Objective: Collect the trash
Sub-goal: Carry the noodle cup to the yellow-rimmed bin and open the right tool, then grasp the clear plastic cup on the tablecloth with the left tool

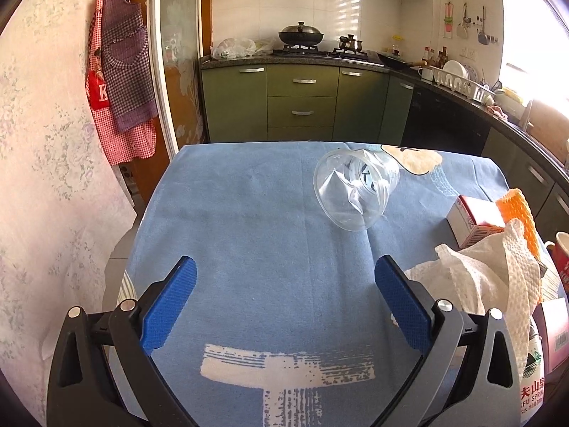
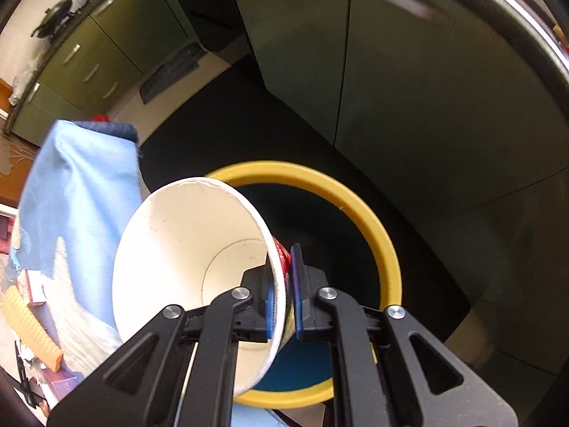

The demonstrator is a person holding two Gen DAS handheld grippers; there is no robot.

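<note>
My right gripper (image 2: 284,277) points steeply down and is shut on a white paper cup (image 2: 185,242). One blue pad sits inside the cup's wall and the other on its red printed outside. The cup lies tilted, its mouth towards the left, right above a yellow-rimmed trash bin (image 2: 355,192) with a dark inside. My left gripper (image 1: 286,263) hangs open over the blue tablecloth (image 1: 249,213) with nothing between its fingers. A clear plastic cup (image 1: 355,188) lies on its side on the cloth beyond it. Crumpled white paper towel (image 1: 473,277) sits just to the right of the left gripper.
On the table's right side are a red-and-white carton (image 1: 473,220), an orange ribbed piece (image 1: 522,220), a labelled water bottle (image 1: 531,384) and a red cup (image 1: 563,259). Green kitchen cabinets (image 1: 302,106) stand behind the table. The bin stands on a dark floor beside the table's hanging cloth (image 2: 81,192).
</note>
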